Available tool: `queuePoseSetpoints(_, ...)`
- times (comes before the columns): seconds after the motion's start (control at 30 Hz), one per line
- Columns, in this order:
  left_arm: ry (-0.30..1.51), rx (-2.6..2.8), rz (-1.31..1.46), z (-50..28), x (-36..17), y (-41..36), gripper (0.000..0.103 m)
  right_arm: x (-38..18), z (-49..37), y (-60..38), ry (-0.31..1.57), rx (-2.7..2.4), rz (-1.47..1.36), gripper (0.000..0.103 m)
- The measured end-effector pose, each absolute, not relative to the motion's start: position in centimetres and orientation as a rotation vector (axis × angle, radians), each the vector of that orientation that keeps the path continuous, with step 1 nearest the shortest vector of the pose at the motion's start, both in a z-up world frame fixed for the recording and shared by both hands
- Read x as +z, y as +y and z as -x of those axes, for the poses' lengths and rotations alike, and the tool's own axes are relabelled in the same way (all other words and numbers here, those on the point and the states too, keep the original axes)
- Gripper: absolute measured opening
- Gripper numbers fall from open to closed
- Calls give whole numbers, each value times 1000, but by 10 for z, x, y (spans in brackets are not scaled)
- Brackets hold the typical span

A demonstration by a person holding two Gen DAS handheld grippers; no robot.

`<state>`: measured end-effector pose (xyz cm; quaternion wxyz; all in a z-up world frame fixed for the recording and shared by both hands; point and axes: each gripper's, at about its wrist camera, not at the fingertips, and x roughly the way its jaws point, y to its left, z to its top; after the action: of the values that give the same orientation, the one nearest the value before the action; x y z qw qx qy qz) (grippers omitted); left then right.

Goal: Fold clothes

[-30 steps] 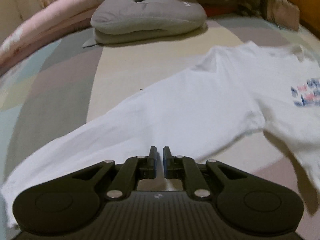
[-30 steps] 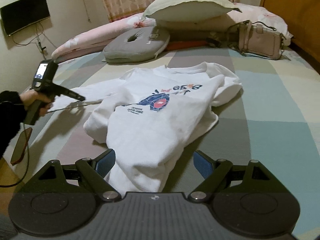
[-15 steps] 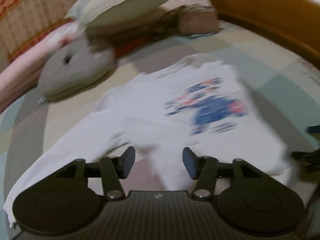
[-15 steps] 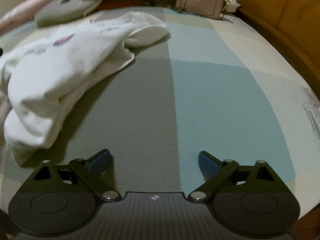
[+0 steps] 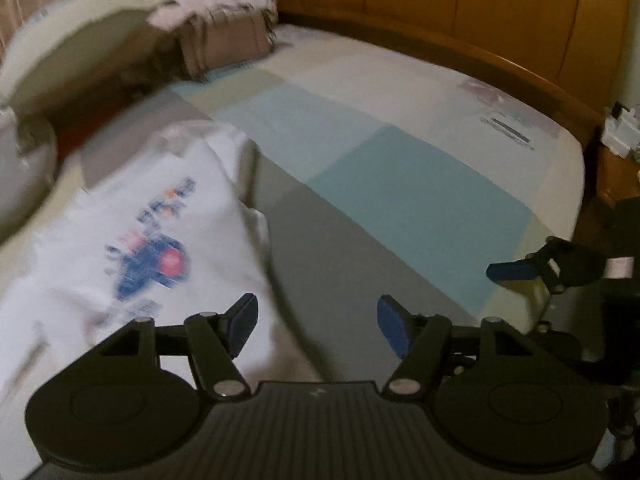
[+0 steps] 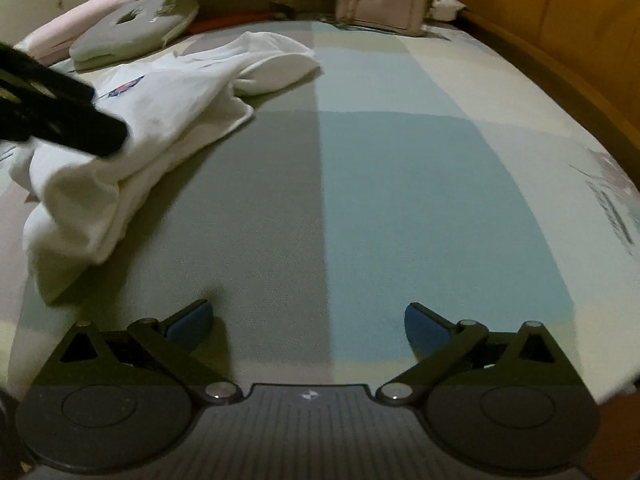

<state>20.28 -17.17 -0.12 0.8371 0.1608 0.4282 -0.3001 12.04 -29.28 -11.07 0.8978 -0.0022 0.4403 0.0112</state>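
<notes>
A white long-sleeved shirt point(image 5: 132, 240) with a blue and red print lies crumpled on the patchwork bedsheet point(image 5: 400, 200). It fills the left of the left wrist view. My left gripper point(image 5: 316, 316) hovers at the shirt's right edge; its jaws are opening and nothing is between them. In the right wrist view the shirt point(image 6: 168, 108) is bunched at the left, with the left gripper's blurred dark body point(image 6: 80, 120) over it. My right gripper point(image 6: 308, 316) stands wide open above bare grey and blue sheet, holding nothing. One of its blue fingertips point(image 5: 512, 270) shows at the bed's right edge.
At the head of the bed are pillows point(image 6: 132, 36), a pink quilt and a beige handbag point(image 6: 380, 4). A wooden bed frame point(image 5: 480, 12) curves round the far and right sides. A small stand with white items point(image 5: 620, 136) sits beyond the bed corner.
The left gripper let go of the sleeve, opened, and swung right across the shirt to its right edge. The right gripper slid off the shirt onto bare sheet and opened wider.
</notes>
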Motion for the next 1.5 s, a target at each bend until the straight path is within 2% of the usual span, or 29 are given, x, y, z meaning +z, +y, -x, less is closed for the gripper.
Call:
queuePoseSetpoints(0.23,1030,-642,-288,-209,-38,-174,68,-94,-97,-319,861,0,-75,103)
queuePoseSetpoints(0.7,871,-298,-383,-227,-37,-84,67,-87,-107,-308,861,34,-77,103)
queuePoseSetpoints(0.73,873,-278,-380,-230,-39,-76,68,-87,-109,-306,861,37,-73,103)
queuePoseSetpoints(0.8,878,-243,-368,-237,-42,-62,75,-87,-113,-303,862,40,-66,103)
queuePoseSetpoints(0.9,904,-269,-260,-245,-45,-42,76,-86,-124,-298,863,63,-58,103)
queuePoseSetpoints(0.97,894,-276,-242,-247,-47,-36,76,-84,-131,-294,845,105,-63,98)
queuePoseSetpoints(1.03,892,-275,-221,-247,-46,-32,76,-82,-141,-291,835,162,-85,80)
queuePoseSetpoints(1.1,880,-269,-215,-244,-43,-32,76,-83,-155,-287,839,217,-117,70)
queuePoseSetpoints(1.2,853,-266,-233,-232,-37,-34,76,-89,-176,-279,850,293,-168,62)
queuePoseSetpoints(1.33,815,-285,-288,-211,-30,-38,76,-100,-203,-267,871,385,-253,54)
queuePoseSetpoints(1.5,784,-293,-279,-197,-26,-36,76,-114,-231,-263,887,442,-403,53)
